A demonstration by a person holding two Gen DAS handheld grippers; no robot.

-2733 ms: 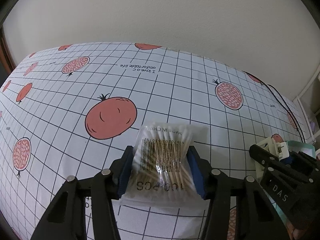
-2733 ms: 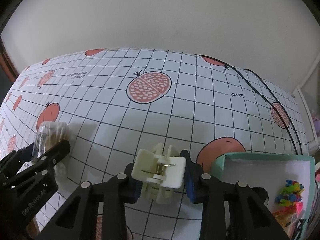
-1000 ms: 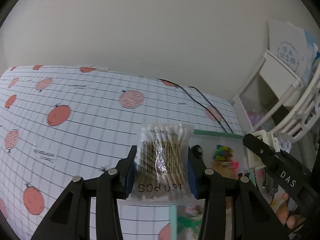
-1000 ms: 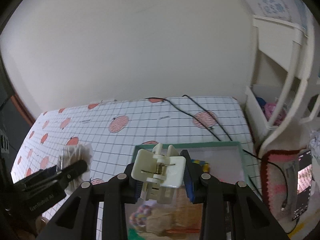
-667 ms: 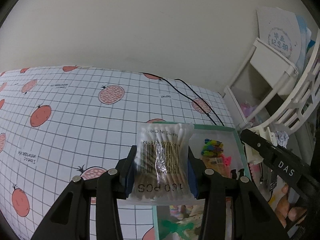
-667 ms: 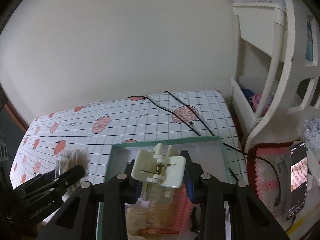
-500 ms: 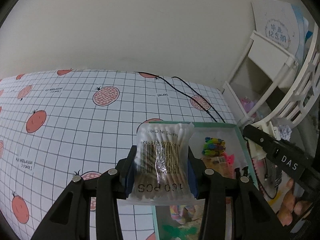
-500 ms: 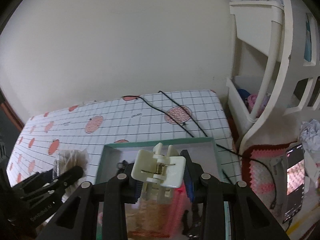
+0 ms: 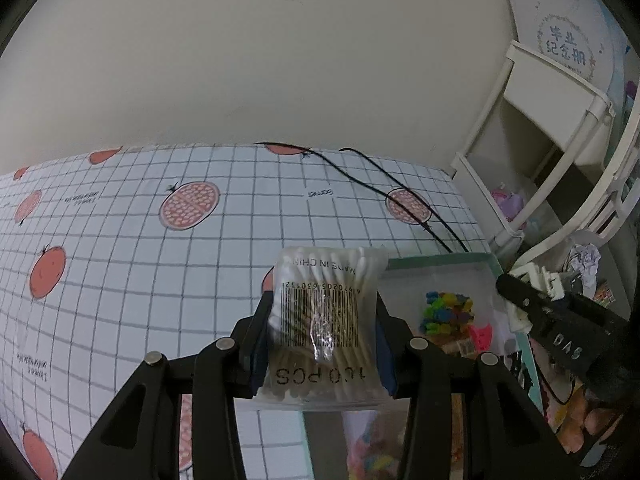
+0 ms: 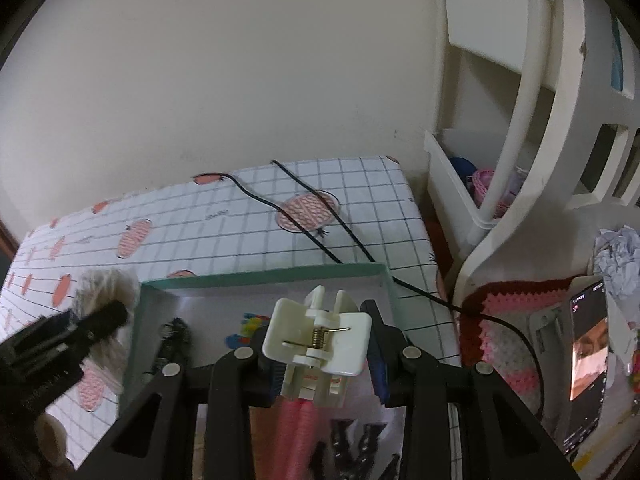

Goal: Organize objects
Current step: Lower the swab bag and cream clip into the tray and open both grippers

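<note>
My left gripper (image 9: 322,344) is shut on a clear bag of cotton swabs (image 9: 326,320) with a barcode, held above the left rim of a teal box (image 9: 440,259). In the right wrist view my right gripper (image 10: 320,354) is shut on a cream plastic clip (image 10: 318,344) with a metal spring, hovering over the inside of the teal box (image 10: 264,278). The box holds a bright multicoloured item (image 9: 448,312), pink comb-like pieces (image 10: 294,436) and black clips (image 10: 174,340). The left gripper with the swab bag (image 10: 106,308) shows at the box's left edge.
The box sits on a cloth (image 9: 140,260) with a grid and pomegranate print. A black cable (image 10: 320,216) runs over the cloth behind the box. A white shelf unit (image 10: 520,128) stands on the right, with a phone (image 10: 588,340) on a crocheted mat (image 10: 508,328) beside it.
Both grippers have lifted off the cloth and swung right to the teal box, each keeping its object. Over the last half second they came lower and closer to the box.
</note>
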